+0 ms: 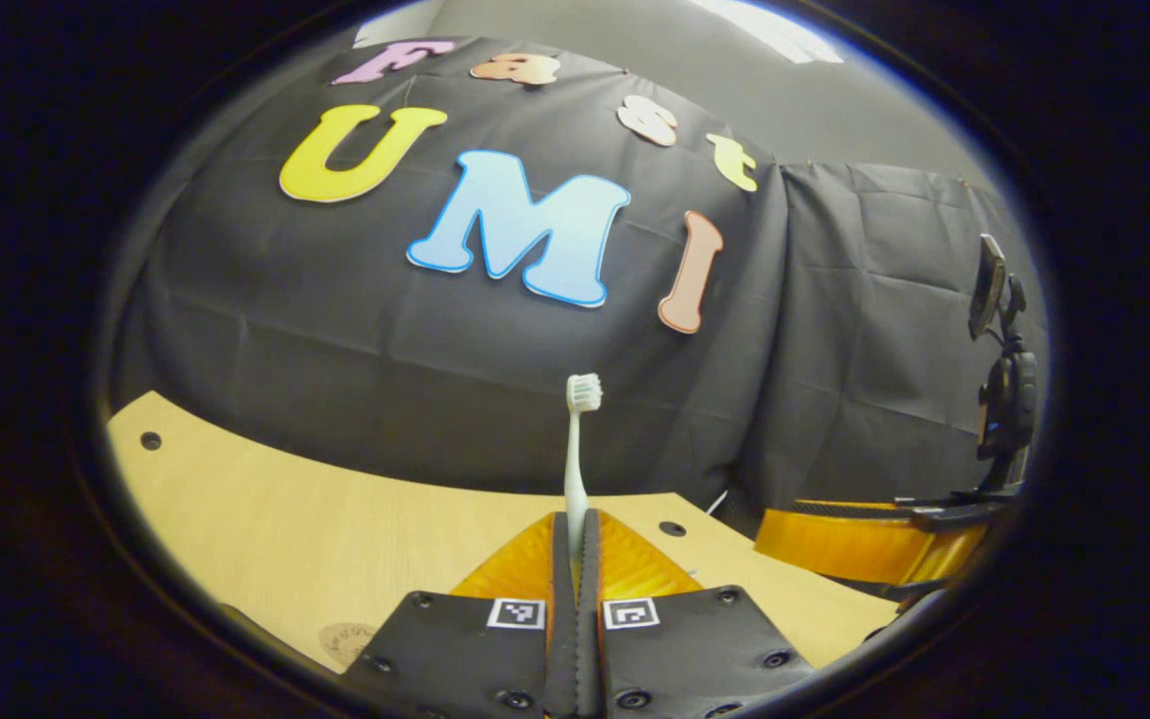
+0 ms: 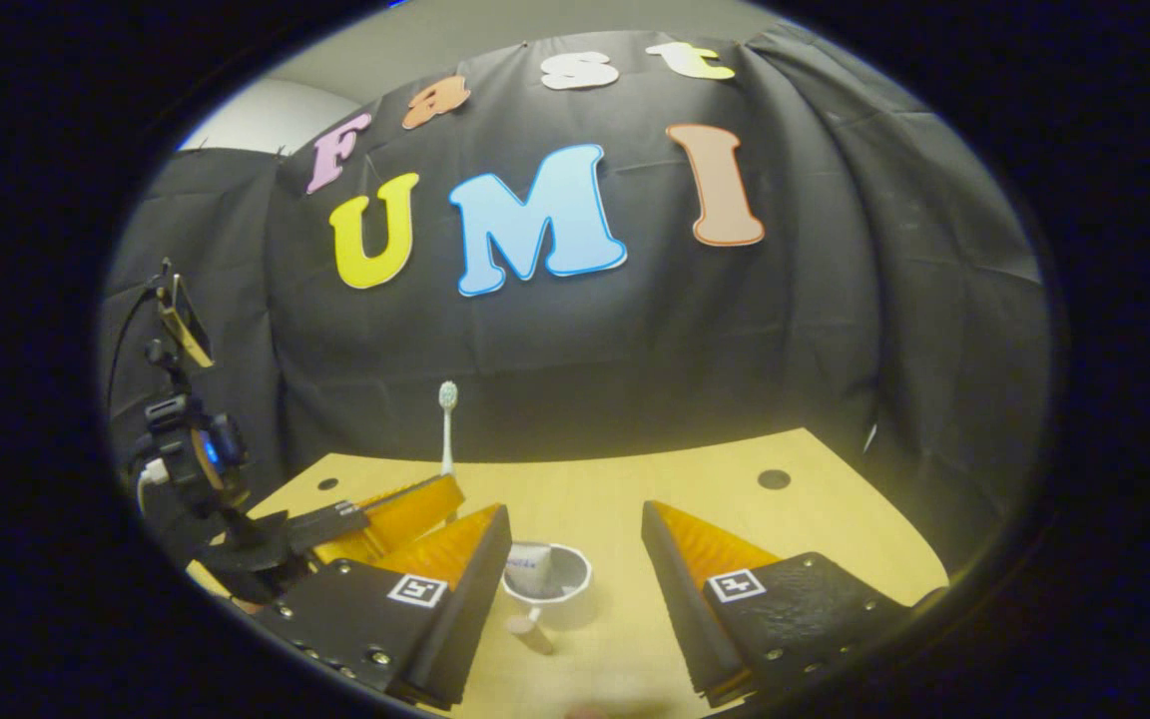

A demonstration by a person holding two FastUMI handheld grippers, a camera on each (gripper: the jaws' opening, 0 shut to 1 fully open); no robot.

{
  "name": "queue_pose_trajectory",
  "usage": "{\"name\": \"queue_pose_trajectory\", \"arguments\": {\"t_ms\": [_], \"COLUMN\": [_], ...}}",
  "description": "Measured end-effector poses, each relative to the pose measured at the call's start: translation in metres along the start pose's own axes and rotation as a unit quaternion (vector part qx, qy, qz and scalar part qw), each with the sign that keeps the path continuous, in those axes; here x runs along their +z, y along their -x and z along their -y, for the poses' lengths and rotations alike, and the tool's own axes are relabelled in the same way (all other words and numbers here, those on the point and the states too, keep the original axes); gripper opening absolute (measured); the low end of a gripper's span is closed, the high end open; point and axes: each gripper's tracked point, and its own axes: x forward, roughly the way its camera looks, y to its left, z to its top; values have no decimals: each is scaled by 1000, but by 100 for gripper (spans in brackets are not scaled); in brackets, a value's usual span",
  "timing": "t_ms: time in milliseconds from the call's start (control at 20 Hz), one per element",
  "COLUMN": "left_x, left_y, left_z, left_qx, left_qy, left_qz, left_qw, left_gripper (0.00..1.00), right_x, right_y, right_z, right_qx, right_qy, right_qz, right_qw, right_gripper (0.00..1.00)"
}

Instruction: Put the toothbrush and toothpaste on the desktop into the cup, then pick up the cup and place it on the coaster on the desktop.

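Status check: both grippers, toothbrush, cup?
Left hand-held gripper shut on toothbrush, upright. Right hand-held gripper open over cup; toothpaste inside.

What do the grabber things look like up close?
Each gripper has two wedge-shaped fingers on black plates studded with screws, and every plate carries a small black-and-white square marker. See the left gripper and the right gripper. The left one also carries a camera mount and cables.
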Motion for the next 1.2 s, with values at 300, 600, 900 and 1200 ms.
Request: {"name": "queue_pose_trajectory", "arguments": {"t_ms": [300,600,900,1200], "left_x": [-9,-24,-47,-59], "left_y": [-30,-35,-36,-34], "left_z": [5,-7,-4,-17], "left_qx": [-6,9,3,30], "left_qy": [20,53,92,83], "left_qz": [16,7,-16,-25], "left_qw": [1000,999,996,996], "left_gripper": [7,7,7,7], "right_x": [-28,-42,-44,-45], "right_y": [39,39,33,34], "right_z": [21,26,25,30], "right_qx": [-21,-12,-1,4], "right_qy": [-37,-68,-81,-83], "right_qz": [-48,-72,-82,-85], "right_qw": [998,995,993,993], "right_gripper": [78,80,80,80]}}
